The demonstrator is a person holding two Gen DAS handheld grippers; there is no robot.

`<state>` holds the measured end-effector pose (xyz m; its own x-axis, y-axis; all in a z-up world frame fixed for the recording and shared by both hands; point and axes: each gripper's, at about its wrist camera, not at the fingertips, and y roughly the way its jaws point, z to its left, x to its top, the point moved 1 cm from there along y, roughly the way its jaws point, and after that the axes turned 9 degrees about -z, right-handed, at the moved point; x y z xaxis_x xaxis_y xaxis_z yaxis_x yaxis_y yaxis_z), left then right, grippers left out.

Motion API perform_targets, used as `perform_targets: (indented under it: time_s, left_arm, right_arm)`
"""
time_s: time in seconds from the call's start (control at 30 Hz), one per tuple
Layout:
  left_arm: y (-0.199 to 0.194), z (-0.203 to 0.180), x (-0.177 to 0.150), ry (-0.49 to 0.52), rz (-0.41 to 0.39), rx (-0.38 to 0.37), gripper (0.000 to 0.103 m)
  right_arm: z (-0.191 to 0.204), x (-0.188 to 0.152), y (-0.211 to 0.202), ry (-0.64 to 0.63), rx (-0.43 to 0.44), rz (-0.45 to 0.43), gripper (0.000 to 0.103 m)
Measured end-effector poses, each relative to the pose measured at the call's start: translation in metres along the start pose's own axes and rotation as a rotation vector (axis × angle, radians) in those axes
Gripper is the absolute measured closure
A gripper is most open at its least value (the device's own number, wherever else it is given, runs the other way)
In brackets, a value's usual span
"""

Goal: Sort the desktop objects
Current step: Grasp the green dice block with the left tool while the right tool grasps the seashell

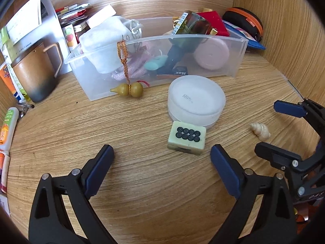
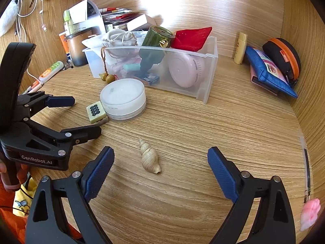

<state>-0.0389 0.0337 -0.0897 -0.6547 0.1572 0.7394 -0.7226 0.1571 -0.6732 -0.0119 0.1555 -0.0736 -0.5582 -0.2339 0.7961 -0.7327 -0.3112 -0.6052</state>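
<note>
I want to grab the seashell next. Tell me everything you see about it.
The seashell is a small cream-tan spiral cone with ribbed whorls, looking hard and chalky. It lies on its side on the wooden desk, pointed tip facing the clear bin, wide mouth toward the right gripper. Nothing touches it but the desk; the open jaws stand apart on either side.

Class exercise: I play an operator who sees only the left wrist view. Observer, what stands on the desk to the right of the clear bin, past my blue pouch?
Observer: A small yellow bottle stands upright near the back wall, left of the blue pouch.
Operator: Is the seashell inside the right gripper's reach?
Observer: The seashell lies on the desk ahead of the open right gripper, touching neither finger.
Operator: Anything near the desk's right edge?
Observer: A pink paw-shaped thing sits there.
</note>
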Motion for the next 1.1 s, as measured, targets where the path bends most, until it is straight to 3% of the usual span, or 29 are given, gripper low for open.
perform_targets:
  time_s: [0.1, 0.27, 0.63, 0.87, 0.97, 1.1]
  left_arm:
    - [0.002, 0.0, 0.001, -0.01, 0.005, -0.001, 0.007]
    - [-0.002, -0.005, 0.003, 0.018, -0.002, -0.024, 0.033]
    - [-0.001, -0.017, 0.005, 0.063, -0.018, -0.05, 0.059]
    - [-0.002, -0.019, -0.001, 0.063, -0.051, -0.029, 0.061]
    - [-0.002, -0.016, -0.002, 0.037, -0.049, -0.031, 0.069]
    - [-0.003, -0.014, -0.003, 0.035, -0.049, -0.025, 0.07]
  right_arm:
    - [0.001, -0.001, 0.004, 0.002, 0.022, 0.015, 0.029]
    - [0.002, -0.004, 0.004, -0.011, 0.035, 0.012, 0.044]
    - [0.008, -0.004, 0.003, -0.057, 0.058, -0.007, 0.065]
    - [0.009, -0.005, 0.002, -0.064, 0.07, -0.015, 0.086]
    - [0.008, -0.005, 0.001, -0.059, 0.069, -0.016, 0.087]
    - [0.007, -0.004, 0.002, -0.043, 0.066, -0.015, 0.087]
